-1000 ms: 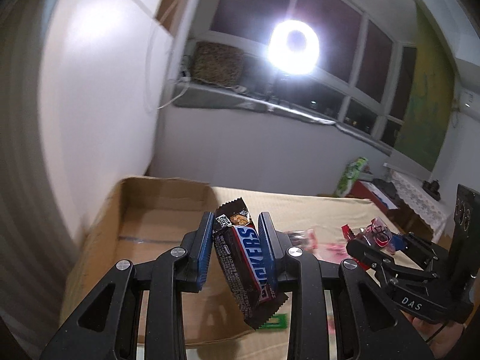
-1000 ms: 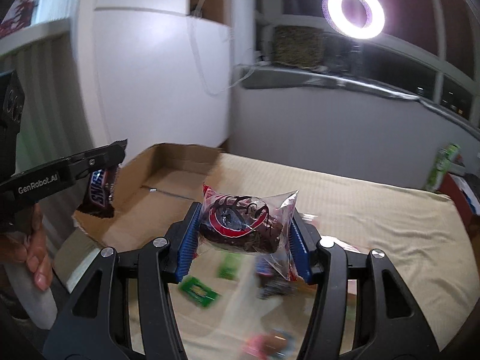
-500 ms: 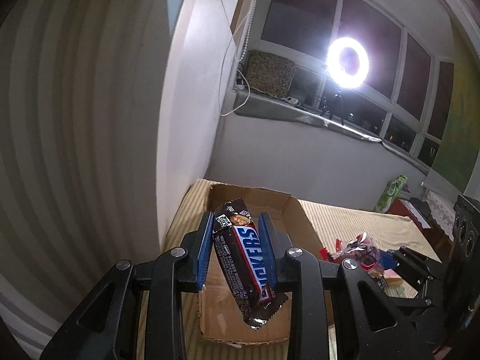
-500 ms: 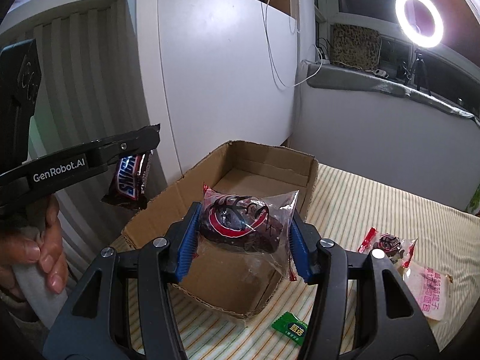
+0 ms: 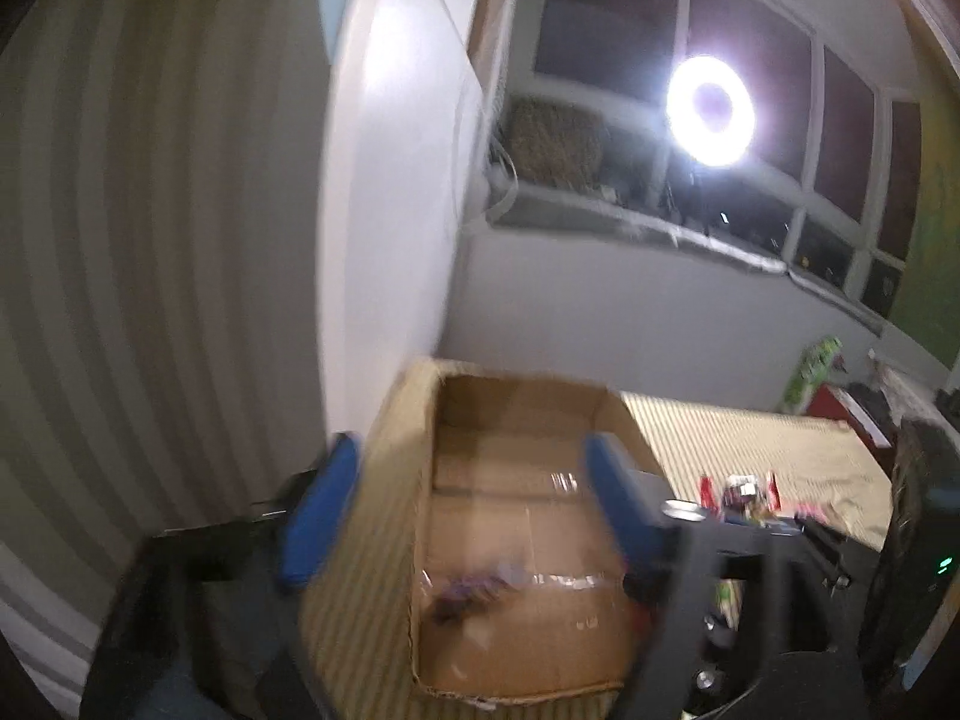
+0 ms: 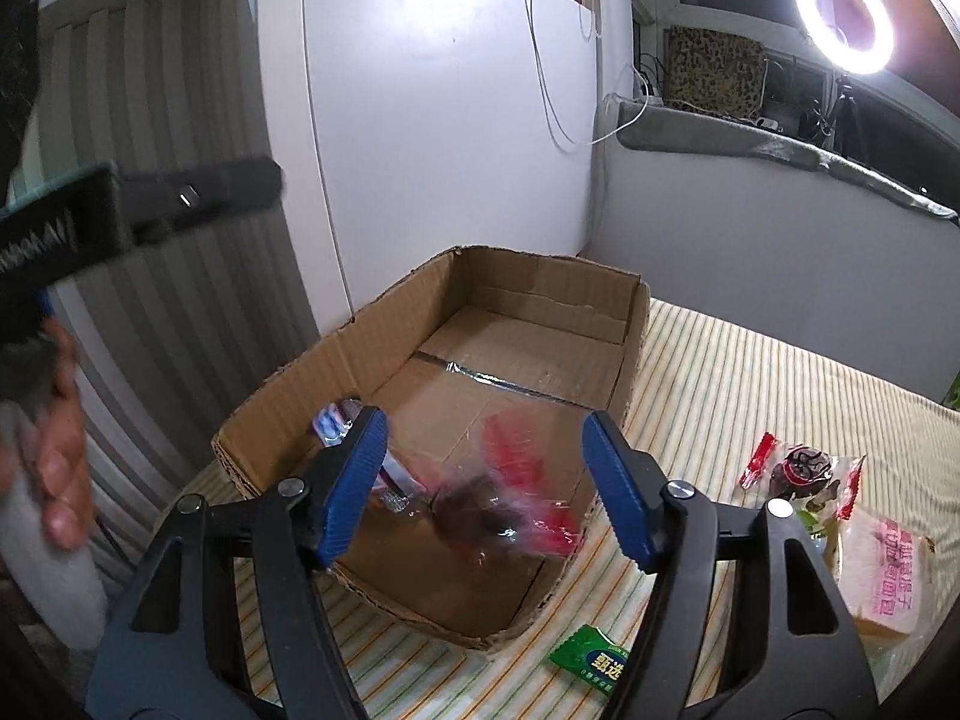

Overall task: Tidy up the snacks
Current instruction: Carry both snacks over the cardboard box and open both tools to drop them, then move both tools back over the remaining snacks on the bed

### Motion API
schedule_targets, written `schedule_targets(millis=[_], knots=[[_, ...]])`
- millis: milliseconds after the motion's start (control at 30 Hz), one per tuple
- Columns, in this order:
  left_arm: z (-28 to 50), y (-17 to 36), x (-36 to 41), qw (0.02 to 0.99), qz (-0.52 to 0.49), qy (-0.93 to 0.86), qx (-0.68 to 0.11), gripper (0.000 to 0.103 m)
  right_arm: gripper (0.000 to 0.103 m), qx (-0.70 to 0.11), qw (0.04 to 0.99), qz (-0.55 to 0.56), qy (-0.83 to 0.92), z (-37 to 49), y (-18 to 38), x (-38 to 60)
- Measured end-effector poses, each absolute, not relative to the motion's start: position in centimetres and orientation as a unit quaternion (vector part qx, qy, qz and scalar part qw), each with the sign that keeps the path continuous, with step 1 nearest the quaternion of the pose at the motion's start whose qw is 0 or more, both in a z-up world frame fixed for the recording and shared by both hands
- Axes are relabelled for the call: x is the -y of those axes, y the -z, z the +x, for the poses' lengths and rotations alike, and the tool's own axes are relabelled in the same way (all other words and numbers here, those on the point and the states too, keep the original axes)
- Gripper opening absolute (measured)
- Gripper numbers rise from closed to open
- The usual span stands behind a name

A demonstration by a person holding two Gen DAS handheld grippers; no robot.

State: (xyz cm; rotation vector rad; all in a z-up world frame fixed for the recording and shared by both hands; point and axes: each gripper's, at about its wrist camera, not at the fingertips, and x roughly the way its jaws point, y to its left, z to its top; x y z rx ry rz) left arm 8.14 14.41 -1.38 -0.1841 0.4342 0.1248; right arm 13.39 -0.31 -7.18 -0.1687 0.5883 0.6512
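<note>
My left gripper [image 5: 468, 510] hangs over the open cardboard box [image 5: 516, 420], its jaws opening with nothing between the blue pads. The Snickers bar [image 6: 336, 420] lies inside the box near its left wall, half hidden behind my right gripper's left finger. My right gripper [image 6: 486, 480] is also over the box [image 6: 540, 294], jaws opening. The clear pouch with a dark cake [image 6: 492, 510] is a blur below the pads, which do not touch it. A dark blurred shape [image 5: 468, 591] shows on the box floor in the left wrist view.
The box stands on a striped cloth [image 6: 750, 372] against a white wall. To its right lie a second cake pouch [image 6: 804, 468], a pink bread packet [image 6: 888, 564] and a green packet [image 6: 591, 663]. A person's hand [image 6: 54, 480] holds the left gripper's handle.
Both pairs of jaws have spread apart. The Snickers bar has left the left pads and lies in the box. The cake pouch has slipped from the right pads and drops toward the box floor.
</note>
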Motion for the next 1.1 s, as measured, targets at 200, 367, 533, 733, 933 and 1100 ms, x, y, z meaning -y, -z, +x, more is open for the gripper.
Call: schedule_targets(millis=[200,367,533,733,933,1100], knots=[[6.1,-1.1,-14.2,0.978,-0.055,-0.088,-0.179,0.083,0.070,-0.279,0.906,-0.076,-0.308,13.2,6.5,0.8],[5.7,-1.8,-14.5,0.979,-0.060,-0.091,-0.173,0.083,0.070,-0.278,0.907,-0.076,-0.308,12.6,6.3,0.7],[5.2,-2.0,-14.5,0.980,-0.059,-0.092,-0.169,0.083,0.070,-0.273,0.906,-0.078,-0.313,11.8,5.9,0.4],[4.8,-1.8,-14.2,0.979,-0.054,-0.096,-0.169,0.083,0.071,-0.268,0.906,-0.075,-0.318,10.8,5.6,0.6],[4.8,-1.3,-13.1,0.978,-0.046,-0.092,-0.180,0.083,0.071,-0.269,0.910,-0.055,-0.310,9.8,5.9,3.1],[4.9,-0.6,-10.5,0.977,-0.036,-0.076,-0.196,0.083,0.074,-0.269,0.919,-0.039,-0.284,9.0,6.1,7.2]])
